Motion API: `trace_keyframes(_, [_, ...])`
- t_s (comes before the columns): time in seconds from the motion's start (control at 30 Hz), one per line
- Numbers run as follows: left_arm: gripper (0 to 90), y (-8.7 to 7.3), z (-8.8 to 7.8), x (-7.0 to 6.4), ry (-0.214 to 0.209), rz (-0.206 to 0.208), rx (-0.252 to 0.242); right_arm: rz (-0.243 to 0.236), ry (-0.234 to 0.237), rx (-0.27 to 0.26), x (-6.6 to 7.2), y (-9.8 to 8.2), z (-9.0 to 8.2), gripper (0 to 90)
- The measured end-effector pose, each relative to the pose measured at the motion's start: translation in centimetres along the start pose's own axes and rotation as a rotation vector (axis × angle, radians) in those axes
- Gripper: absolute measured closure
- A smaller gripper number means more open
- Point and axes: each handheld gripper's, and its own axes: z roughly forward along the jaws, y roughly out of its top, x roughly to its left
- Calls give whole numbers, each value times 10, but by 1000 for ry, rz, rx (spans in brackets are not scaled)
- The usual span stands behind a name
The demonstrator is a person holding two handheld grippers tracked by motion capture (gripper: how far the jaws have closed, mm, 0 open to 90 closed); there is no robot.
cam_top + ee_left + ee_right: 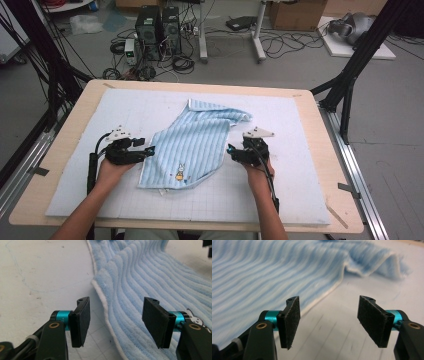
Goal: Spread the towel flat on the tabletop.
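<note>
- High view: a light blue ribbed terry towel with a white hem (192,145) lies slantwise on the pale gridded foam mat (300,170) that covers the light wooden table (327,150). Its far end is bunched into a fold near the mat's middle; its near end lies flat and bears a small embroidered rabbit (179,171).
- High view: my left gripper (148,150) sits just beside the towel's left edge, its tips at the hem. My right gripper (232,150) sits just beside the towel's right edge. Both of my hands rest low over the mat, one on each side of the cloth.
- Left gripper view: my left gripper (116,322) has its two black pads well apart, with nothing pinched between them. The towel's white hem (106,307) runs up through the gap, lying flat on the mat; the left pad (81,321) stands over bare mat, the right pad (156,321) over the ribbed cloth. Neither pad presses on the fabric. The rabbit (196,318) peeks out beside the right jaw.
- Right gripper view: my right gripper (329,321) is likewise spread wide and holds nothing. Bare gridded mat fills the gap. The towel (262,277) lies to the left, its hem passing just behind the left pad (292,321); the bunched fold (374,262) rises farther off. This picture is somewhat blurred.
</note>
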Motion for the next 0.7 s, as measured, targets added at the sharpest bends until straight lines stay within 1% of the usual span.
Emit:
trace_keyframes(0.03, [391, 1, -1, -1, -2, -1, -7, -13, 66, -4, 7, -10, -10, 462])
trace_keyframes(0.07, [391, 1, -3, -1, -3, 3, -13, -13, 66, -4, 7, -10, -10, 462])
trace_keyframes(0.13, [391, 2, -5, -4, -4, 5, -30, -50, 137, -6, 19, -20, -18, 559])
trace_keyframes(0.17, [391, 2, -6, -4, -4, 9, -37, -74, 167, 1, 26, -24, -20, 589])
trace_keyframes(0.2, [391, 1, -7, -6, -3, 8, -44, -85, 205, 14, 33, -27, -21, 621])
trace_keyframes(0.27, [391, -2, -9, -8, 1, 20, -44, -120, 265, 24, 43, -29, -20, 633])
trace_keyframes(0.37, [391, -7, -13, -11, 15, 43, -34, -142, 327, 49, 54, -29, -17, 620])
trace_keyframes(0.43, [391, -10, -18, -11, 23, 54, -29, -150, 358, 73, 58, -29, -12, 607])
trace_keyframes(0.5, [391, -10, -24, -11, 32, 47, -40, -147, 380, 89, 61, -28, -8, 583])
trace_keyframes(0.57, [391, -10, -26, -11, 43, 32, -52, -154, 379, 97, 64, -26, -2, 515])
trace_keyframes(0.6, [391, -10, -26, -11, 51, 22, -60, -148, 372, 104, 66, -26, 2, 482])
trace_keyframes(0.63, [391, -9, -26, -12, 55, 12, -65, -137, 364, 113, 68, -25, 6, 470])
trace_keyframes(0.67, [391, -8, -25, -13, 61, 5, -71, -141, 349, 100, 70, -24, 8, 478])
trace_keyframes(0.7, [391, -7, -25, -15, 66, 1, -77, -150, 331, 107, 72, -23, 9, 507])
